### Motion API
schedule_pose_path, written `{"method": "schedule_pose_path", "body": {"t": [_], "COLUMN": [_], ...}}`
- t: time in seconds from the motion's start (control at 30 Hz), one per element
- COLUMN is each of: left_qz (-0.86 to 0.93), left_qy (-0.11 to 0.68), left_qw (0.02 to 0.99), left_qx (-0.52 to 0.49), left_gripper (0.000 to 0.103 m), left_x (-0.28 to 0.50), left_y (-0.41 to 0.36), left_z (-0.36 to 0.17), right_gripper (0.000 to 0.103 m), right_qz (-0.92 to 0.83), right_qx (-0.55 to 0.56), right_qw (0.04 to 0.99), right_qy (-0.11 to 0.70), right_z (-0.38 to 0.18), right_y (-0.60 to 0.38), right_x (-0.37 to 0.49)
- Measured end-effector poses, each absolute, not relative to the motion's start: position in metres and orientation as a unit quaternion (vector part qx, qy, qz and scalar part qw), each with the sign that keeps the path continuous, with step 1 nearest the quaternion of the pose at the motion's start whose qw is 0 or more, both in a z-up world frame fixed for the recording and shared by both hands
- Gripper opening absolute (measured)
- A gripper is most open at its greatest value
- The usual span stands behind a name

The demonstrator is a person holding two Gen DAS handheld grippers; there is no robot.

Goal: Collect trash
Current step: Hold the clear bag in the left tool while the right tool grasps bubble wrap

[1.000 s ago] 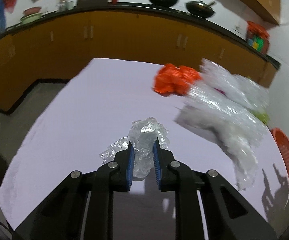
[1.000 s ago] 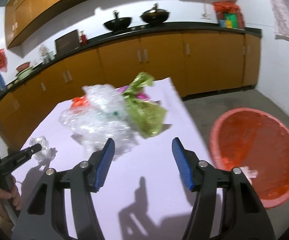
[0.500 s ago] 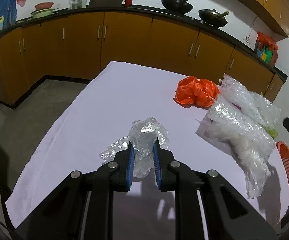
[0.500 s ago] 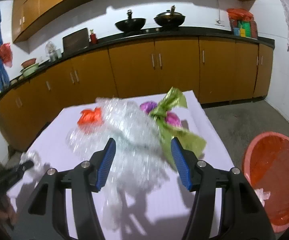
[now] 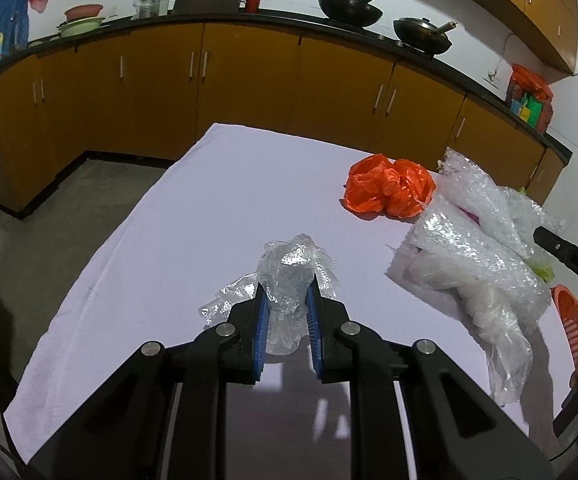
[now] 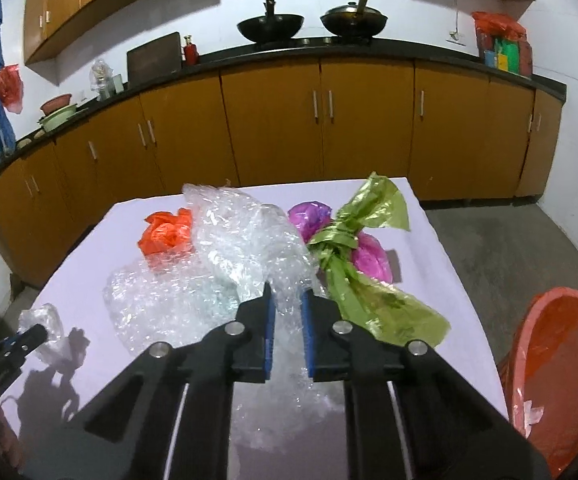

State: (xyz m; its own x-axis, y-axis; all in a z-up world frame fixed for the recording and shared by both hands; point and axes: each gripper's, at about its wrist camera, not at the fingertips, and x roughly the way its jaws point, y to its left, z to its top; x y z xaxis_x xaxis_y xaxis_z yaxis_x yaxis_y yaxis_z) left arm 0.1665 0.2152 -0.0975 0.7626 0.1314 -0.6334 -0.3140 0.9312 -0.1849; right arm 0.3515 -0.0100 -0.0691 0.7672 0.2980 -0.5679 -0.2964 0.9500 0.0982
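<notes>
My left gripper [image 5: 287, 300] is shut on a crumpled clear plastic bag [image 5: 293, 268] at the near left of the white table [image 5: 209, 216]; it also shows in the right wrist view [image 6: 45, 326]. My right gripper [image 6: 287, 296] is shut on the near edge of a big sheet of bubble wrap [image 6: 241, 248], which also shows in the left wrist view [image 5: 473, 248]. An orange plastic bag [image 6: 165, 232] lies behind the wrap. A green wrapper [image 6: 361, 276] and two pink bags [image 6: 369, 256] lie to its right.
A red tub [image 6: 561, 368] stands on the floor right of the table, with a scrap of plastic inside. Orange cabinets [image 6: 329, 120] with a black counter run along the far wall. Grey floor surrounds the table.
My right gripper has moved left from beside the tub, over the bubble wrap, and shut on it. My left gripper has kept hold of the clear bag.
</notes>
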Motion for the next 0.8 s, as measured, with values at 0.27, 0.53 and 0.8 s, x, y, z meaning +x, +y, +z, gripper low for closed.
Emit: {"method": "schedule_pose_path", "body": {"t": [0.27,0.53,0.8], "left_qz": [0.111,0.08,0.018], "left_qy": [0.315,0.296,0.28], "left_qw": [0.932,0.942,0.952], "left_qx": [-0.141,-0.14,-0.122], "left_gripper": [0.018,0.018,0.018], "left_x": [0.164,0.164,0.167], "left_y": [0.209,0.188,0.138], "left_z": [-0.089,-0.067,-0.047], "right_gripper": [0.01,0.009,0.009], "right_qz": [0.205,0.199,0.132], "right_qx": [0.033,0.062,0.076], "right_qw": [0.941,0.951,0.966], "right_qy": [0.267,0.227,0.209], "right_z": [-0.041,-0.01,-0.002], "right_y": [-0.017,-0.048,-0.099], "right_x": [0.313,0.282,0.262]}}
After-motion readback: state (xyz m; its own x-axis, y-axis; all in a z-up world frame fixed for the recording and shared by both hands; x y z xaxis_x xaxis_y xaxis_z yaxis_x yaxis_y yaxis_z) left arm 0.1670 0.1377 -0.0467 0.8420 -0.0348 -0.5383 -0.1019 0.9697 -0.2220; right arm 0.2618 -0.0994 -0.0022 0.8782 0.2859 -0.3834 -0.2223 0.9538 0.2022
